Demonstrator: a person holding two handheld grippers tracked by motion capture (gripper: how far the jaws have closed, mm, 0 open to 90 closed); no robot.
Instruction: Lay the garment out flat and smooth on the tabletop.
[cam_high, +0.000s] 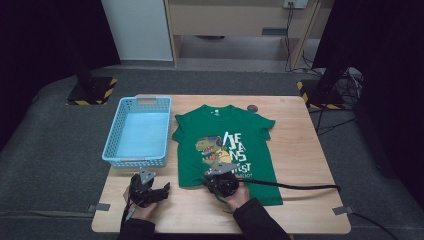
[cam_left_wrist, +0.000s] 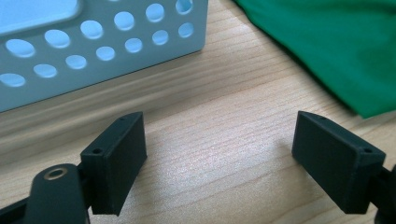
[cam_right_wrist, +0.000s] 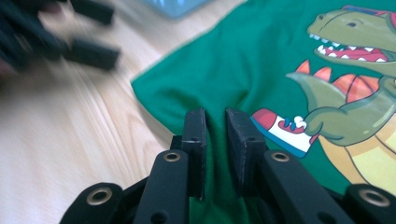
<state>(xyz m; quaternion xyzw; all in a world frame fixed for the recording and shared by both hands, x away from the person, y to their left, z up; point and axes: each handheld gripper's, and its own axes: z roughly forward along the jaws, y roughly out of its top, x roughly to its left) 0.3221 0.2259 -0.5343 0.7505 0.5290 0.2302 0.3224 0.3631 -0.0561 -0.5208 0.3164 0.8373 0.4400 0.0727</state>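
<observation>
A: At the near edge of the table (cam_high: 310, 220), where are your two hands?

B: Your left gripper (cam_high: 162, 191) sits at about seven o'clock on the tabletop, on bare wood, jaws spread wide with nothing between them. In the left gripper view the wood grain lies open between the two black pads (cam_left_wrist: 116, 161).

A: And your right one?

B: Your right gripper (cam_high: 216, 179) is at six o'clock, over the lower hem of the green T-shirt (cam_high: 227, 125). In the right gripper view its jaws stand nearly together with a ridge of green cloth pinched between them, so you are gripping the shirt near its bottom left corner.

A: Where does the shirt lie?

B: Flat at the centre of the table, collar toward twelve o'clock, hem toward you. The dinosaur print (cam_right_wrist: 355, 93) faces up, just beyond your right jaws.

A: Anything farther out?

B: The light blue basket (cam_high: 113, 150) stands at about ten o'clock, just beside the shirt's left sleeve and apart from it. A small dark round thing (cam_high: 252, 108) rests at one o'clock near the far edge; you cannot tell what it is.
</observation>
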